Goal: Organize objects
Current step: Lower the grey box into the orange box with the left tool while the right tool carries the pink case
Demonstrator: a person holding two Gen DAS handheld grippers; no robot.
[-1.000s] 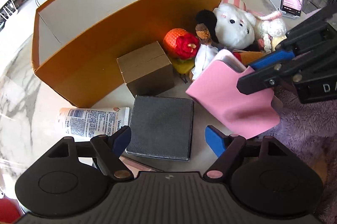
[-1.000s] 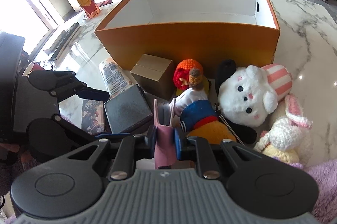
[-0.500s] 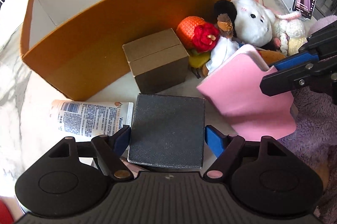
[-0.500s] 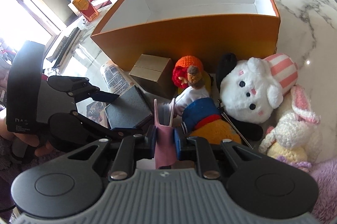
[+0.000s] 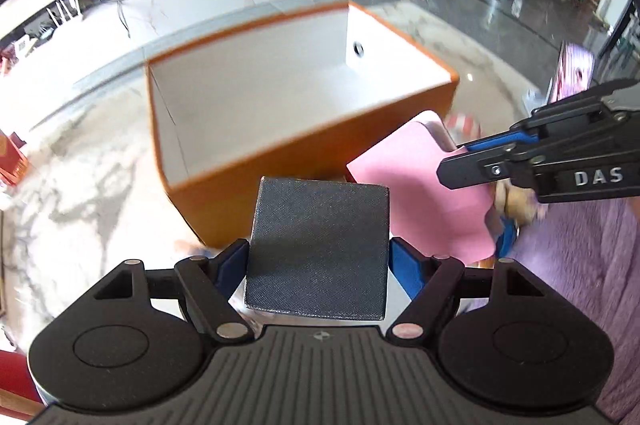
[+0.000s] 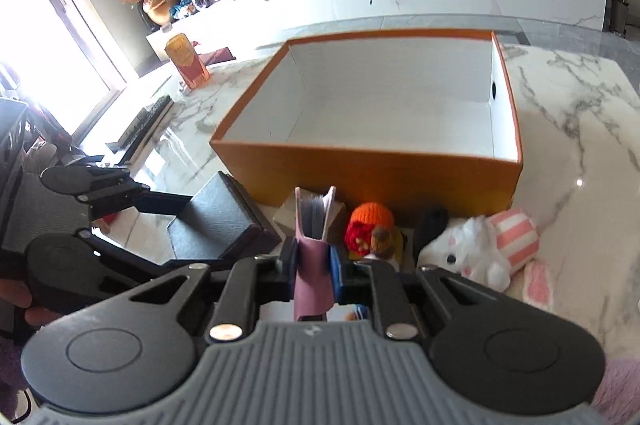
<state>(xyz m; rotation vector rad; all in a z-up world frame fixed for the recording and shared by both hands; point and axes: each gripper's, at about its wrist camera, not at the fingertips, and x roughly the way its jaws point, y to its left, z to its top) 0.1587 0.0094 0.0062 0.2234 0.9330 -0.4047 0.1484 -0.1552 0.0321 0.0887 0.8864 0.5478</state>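
Between the pads of the left gripper (image 5: 318, 259) sits the dark flat box (image 5: 320, 245), clamped and clear of the table; the right gripper (image 6: 314, 271) pinches the pink card case (image 6: 312, 265). Beyond both, the orange box (image 6: 368, 169) stands open and empty. Best to carry each over the near wall, lower inside, then release.

In the left wrist view motion blur smears the orange box (image 5: 320, 149) along its rim and the desk (image 5: 80, 193) around it. The black box (image 5: 318, 245) hides the cardboard box behind it; the pink wallet (image 5: 424, 193) covers most of the toys, leaving a striped scrap (image 5: 462, 123) and a blurred brown toy (image 5: 516, 201). In the right wrist view the wallet (image 6: 314, 265) and gripper body hide the doll (image 6: 374, 237) below its head, and the white plush (image 6: 476, 249) is partly covered. The hand (image 6: 24, 305) at the left edge is cut off.
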